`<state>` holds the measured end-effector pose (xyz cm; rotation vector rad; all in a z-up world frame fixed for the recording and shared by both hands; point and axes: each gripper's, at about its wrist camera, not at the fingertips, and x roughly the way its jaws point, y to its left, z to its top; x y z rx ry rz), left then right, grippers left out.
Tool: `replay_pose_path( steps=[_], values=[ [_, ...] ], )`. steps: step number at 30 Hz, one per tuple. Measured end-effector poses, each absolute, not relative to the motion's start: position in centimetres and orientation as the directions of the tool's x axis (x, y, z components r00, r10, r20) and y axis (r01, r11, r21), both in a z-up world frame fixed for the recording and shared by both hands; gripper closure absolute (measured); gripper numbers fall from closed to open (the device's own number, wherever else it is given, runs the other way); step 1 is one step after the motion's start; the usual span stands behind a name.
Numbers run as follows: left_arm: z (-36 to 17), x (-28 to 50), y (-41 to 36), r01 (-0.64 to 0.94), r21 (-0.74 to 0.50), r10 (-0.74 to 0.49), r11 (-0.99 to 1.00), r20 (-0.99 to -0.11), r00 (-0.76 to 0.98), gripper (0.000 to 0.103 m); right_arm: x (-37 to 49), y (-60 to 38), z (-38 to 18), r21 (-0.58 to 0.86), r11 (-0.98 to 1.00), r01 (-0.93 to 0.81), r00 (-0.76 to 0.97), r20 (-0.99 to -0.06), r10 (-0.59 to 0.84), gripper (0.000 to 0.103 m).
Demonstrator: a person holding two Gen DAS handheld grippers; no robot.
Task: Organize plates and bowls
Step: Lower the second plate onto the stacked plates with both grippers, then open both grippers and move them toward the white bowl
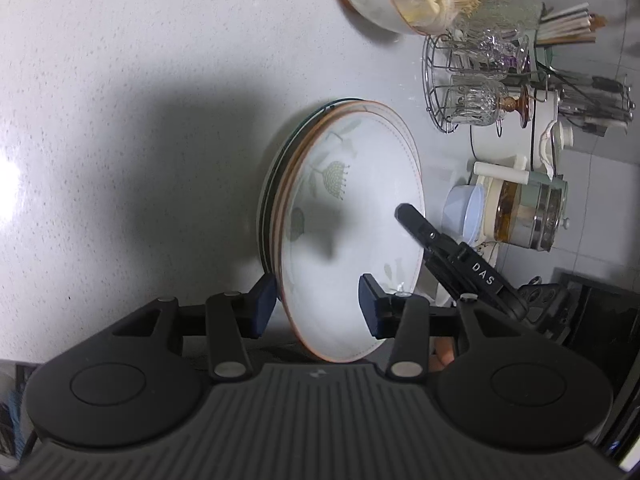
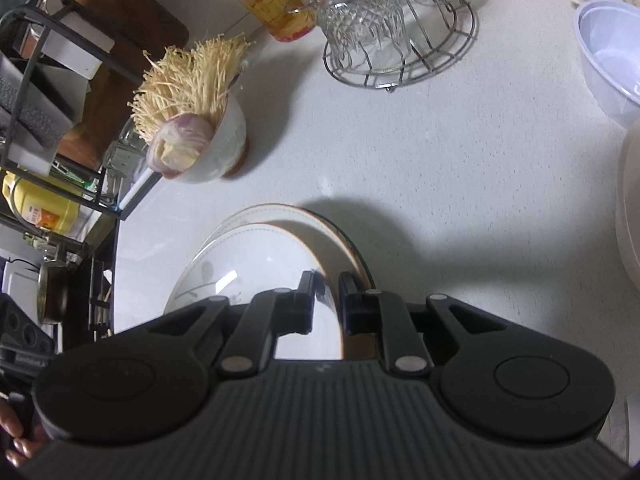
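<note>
1. Several glazed round plates are stacked on our speckled white counter; our left gripper, partly open, straddles the stack's near rim without clearly pressing it. A ceramic bowl holds onion and enoki.
2. Our right gripper is clamped on the top plate's thin rim. A wire rack holds cut-glass cups.

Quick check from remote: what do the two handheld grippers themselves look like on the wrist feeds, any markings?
Both look alike: a dark grey ribbed body, two round black housings, black linkage arms with silver pivot pins. The left gripper has dark blue finger pads. The right gripper shows black fingers; seen from the left wrist camera, its side carries white letters "DAS". No cables or sleeves are visible.
</note>
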<state>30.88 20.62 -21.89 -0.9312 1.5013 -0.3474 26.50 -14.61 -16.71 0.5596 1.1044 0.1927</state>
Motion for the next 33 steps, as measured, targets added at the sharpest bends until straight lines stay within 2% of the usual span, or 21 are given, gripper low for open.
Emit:
replay_pose_path(
  steps=[2,3,8,14,26,31,33],
  values=[
    [-21.7,30.9,20.4,-0.336,-0.680,-0.692,0.651,-0.714,0.106,0.058,26.6,-14.4,-16.7,0.511,0.850,0.124,0.449,-0.793,0.411,0.086],
    [-21.4,31.0,20.2,-0.321,-0.665,-0.671,0.674,-0.733,0.110,0.067,26.6,-14.4,-16.6,0.508,0.852,0.126,0.451,-0.794,0.407,0.086],
    [-20.7,31.1,19.9,-0.288,-0.592,-0.579,0.753,-0.804,0.137,0.094,26.6,-14.1,-16.2,0.475,0.872,0.115,0.441,-0.811,0.384,0.084],
    [-20.2,31.5,19.6,-0.267,-0.538,-0.509,0.799,-0.843,0.177,0.098,26.4,-14.4,-15.5,0.435,0.894,0.108,0.415,-0.837,0.357,0.084],
    [-19.3,32.3,18.2,-0.165,-0.477,-0.449,0.863,-0.875,0.180,0.097,26.0,-14.4,-14.3,0.405,0.911,0.073,0.442,-0.832,0.335,0.084],
    [-17.8,32.2,17.6,-0.122,-0.461,-0.428,0.879,-0.875,0.226,0.085,25.3,-14.5,-12.9,0.378,0.923,0.069,0.505,-0.811,0.295,0.084],
    [-16.8,32.1,17.4,-0.094,-0.444,-0.410,0.891,-0.875,0.257,0.073,25.0,-14.6,-12.0,0.364,0.930,0.061,0.538,-0.796,0.277,0.084]
  ],
)
